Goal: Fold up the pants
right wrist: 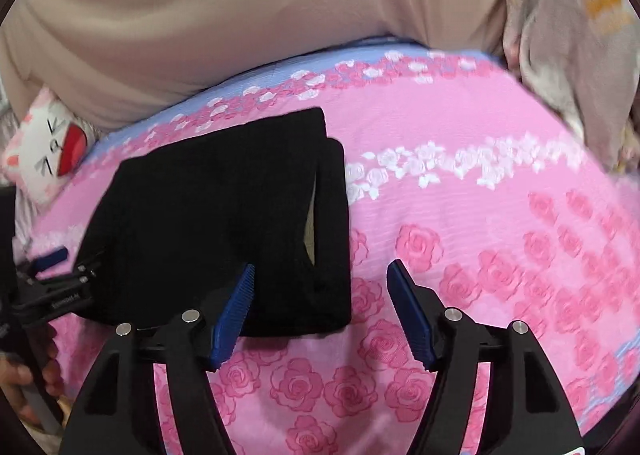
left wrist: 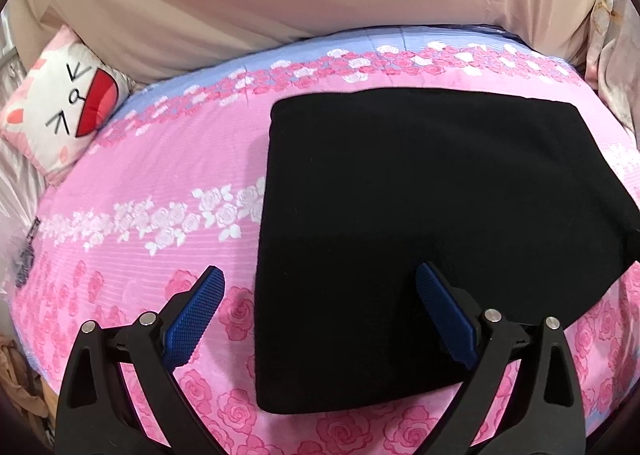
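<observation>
Only the right wrist view shows the folded pants (right wrist: 216,223) layered edge and the left gripper (right wrist: 60,271)

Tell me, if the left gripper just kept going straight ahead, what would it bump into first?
Probably the folded black pants. The left gripper is open, straddling their near left edge on the pink bedspread, so its right finger would likely meet the cloth first; depth is unclear.

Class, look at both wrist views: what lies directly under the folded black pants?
The black pants rest on the pink rose-print bedspread, which shows all round them. Its pattern beneath the pants is covered. A pale lining peeks from a gap at their right edge; deeper layers are hidden.
</observation>
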A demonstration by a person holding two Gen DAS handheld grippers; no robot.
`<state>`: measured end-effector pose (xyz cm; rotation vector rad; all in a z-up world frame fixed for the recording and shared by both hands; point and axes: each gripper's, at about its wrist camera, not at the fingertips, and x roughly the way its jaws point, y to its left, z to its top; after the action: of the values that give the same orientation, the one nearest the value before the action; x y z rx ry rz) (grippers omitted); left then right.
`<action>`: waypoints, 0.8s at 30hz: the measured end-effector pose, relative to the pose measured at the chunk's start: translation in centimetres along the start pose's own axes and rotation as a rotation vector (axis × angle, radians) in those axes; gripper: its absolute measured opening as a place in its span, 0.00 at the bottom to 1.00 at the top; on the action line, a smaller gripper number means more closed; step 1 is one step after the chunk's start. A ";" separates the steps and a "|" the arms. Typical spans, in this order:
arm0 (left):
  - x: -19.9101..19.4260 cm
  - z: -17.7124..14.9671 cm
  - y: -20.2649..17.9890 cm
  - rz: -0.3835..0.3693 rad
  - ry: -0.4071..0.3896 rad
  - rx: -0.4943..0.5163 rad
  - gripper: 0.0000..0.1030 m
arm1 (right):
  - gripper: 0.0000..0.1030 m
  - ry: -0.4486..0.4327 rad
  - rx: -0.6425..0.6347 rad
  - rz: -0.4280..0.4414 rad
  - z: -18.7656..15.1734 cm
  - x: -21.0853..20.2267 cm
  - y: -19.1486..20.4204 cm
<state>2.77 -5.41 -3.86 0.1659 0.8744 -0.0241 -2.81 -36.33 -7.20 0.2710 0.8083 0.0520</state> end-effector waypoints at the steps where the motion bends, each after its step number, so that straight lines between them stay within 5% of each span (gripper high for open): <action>1: 0.2 -0.2 0.2 -0.022 0.004 -0.008 0.96 | 0.65 0.010 0.023 0.022 -0.1 0.3 -0.3; 7: 1.0 -0.5 1.4 -0.108 0.029 -0.082 0.96 | 0.68 0.048 0.111 0.107 -0.8 1.9 -1.5; 15: 1.2 -0.1 0.5 -0.112 0.022 -0.059 0.96 | 0.66 0.066 0.119 0.159 -0.7 2.7 -1.0; 17: 1.4 0.1 0.5 -0.134 0.029 -0.068 0.96 | 0.64 0.062 0.118 0.168 -0.7 2.8 -0.9; 20: 1.9 0.5 0.6 -0.185 0.047 -0.081 0.95 | 0.48 0.045 0.089 0.172 -0.6 2.5 -0.5; 21: 1.9 0.6 0.6 -0.195 0.047 -0.078 0.93 | 0.40 0.043 0.085 0.179 -0.6 2.3 -0.4; 24: 1.3 0.9 0.2 -0.215 0.053 -0.049 0.65 | 0.32 0.022 0.074 0.196 -0.2 1.1 0.2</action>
<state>4.34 -5.29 -4.29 0.0258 0.9420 -0.1999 -2.15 -35.93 -8.06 0.4200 0.8048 0.2094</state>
